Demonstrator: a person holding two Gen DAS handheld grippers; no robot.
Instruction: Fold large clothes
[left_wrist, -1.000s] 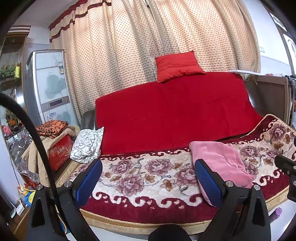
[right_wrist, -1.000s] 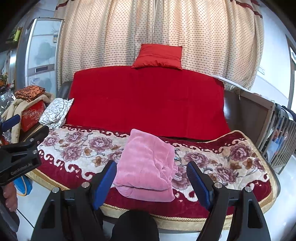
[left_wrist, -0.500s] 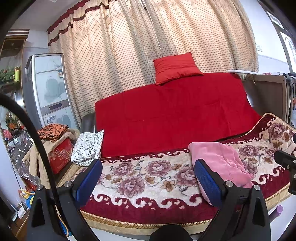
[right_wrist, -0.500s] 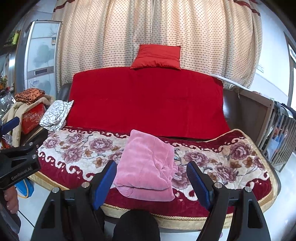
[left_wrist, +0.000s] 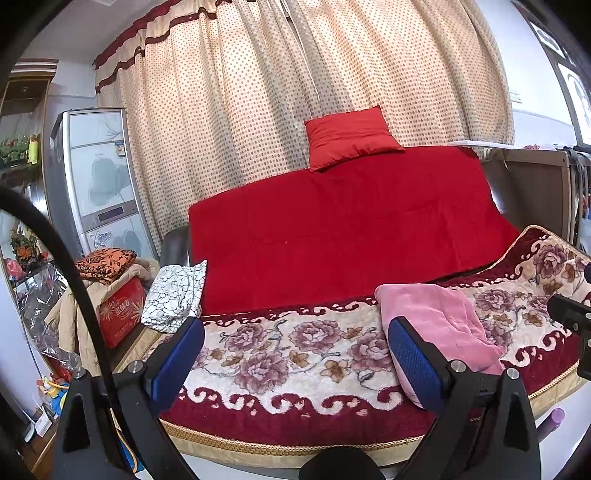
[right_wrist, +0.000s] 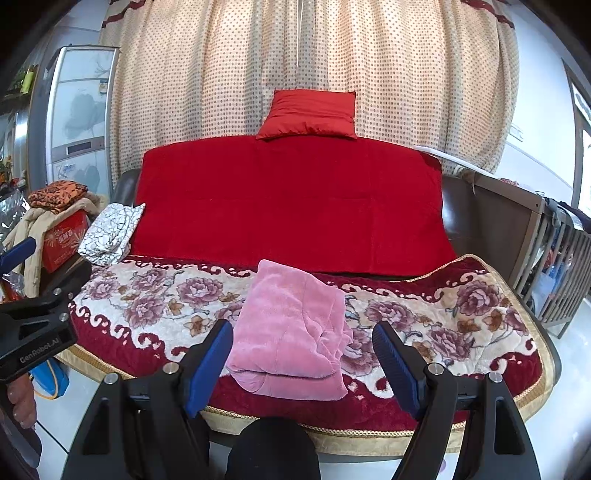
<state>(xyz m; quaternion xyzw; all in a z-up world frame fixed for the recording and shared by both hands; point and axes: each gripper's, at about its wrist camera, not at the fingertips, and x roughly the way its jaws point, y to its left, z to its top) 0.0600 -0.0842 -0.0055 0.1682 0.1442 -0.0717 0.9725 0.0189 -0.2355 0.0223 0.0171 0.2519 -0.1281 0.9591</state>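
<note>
A pink fleece garment (right_wrist: 291, 332) lies folded into a thick rectangle on the floral blanket (right_wrist: 155, 299) at the sofa's front edge. It also shows in the left wrist view (left_wrist: 436, 325), to the right. My right gripper (right_wrist: 303, 354) is open and empty, held back from the sofa with the garment between its blue pads. My left gripper (left_wrist: 295, 354) is open and empty, in front of the blanket and left of the garment. The left gripper also shows at the left edge of the right wrist view (right_wrist: 37, 325).
A red cover (right_wrist: 291, 203) drapes the sofa back with a red cushion (right_wrist: 310, 114) on top. A white patterned cloth (right_wrist: 110, 232) lies on the left armrest. A red box with clothes (left_wrist: 118, 295) and a fridge (left_wrist: 96, 177) stand left. A slatted rack (right_wrist: 561, 258) stands right.
Both grippers have drawn back slightly and tilted up, so the sofa sits a little lower in both views. The pink garment has not moved. Both stay open.
</note>
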